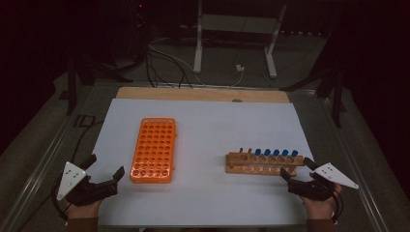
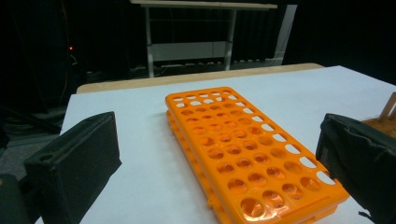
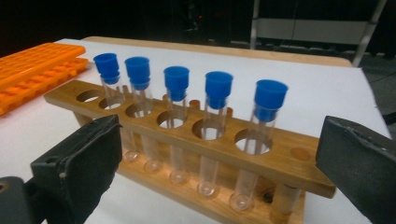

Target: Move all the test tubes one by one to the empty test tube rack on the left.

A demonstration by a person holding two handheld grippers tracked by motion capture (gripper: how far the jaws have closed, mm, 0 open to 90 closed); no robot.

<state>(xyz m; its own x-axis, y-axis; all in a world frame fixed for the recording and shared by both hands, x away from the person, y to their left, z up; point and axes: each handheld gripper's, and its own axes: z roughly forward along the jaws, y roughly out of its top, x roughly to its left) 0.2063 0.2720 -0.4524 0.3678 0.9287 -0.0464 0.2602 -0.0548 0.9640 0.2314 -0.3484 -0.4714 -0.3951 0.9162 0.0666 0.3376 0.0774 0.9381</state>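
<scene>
An orange plastic tube rack [image 1: 153,150] with many empty holes lies flat on the white table cover, left of centre. In the left gripper view the same orange rack [image 2: 243,154] lies just beyond the jaws. My left gripper [image 1: 104,173] hovers near the front left edge, open, with nothing between its jaws. A wooden rack [image 1: 263,163] at the right holds several clear test tubes with blue caps [image 1: 275,153]. In the right gripper view the wooden rack [image 3: 196,140] and its tubes [image 3: 217,116] stand upright close ahead. My right gripper [image 1: 296,175] is open beside the rack's right end.
The white cover [image 1: 208,125] lies on a wooden tabletop [image 1: 203,94]. Metal rails [image 1: 43,159] run along both sides of the table. Beyond the far edge are cables [image 1: 164,63] and a white stand [image 1: 237,38] on a dark floor.
</scene>
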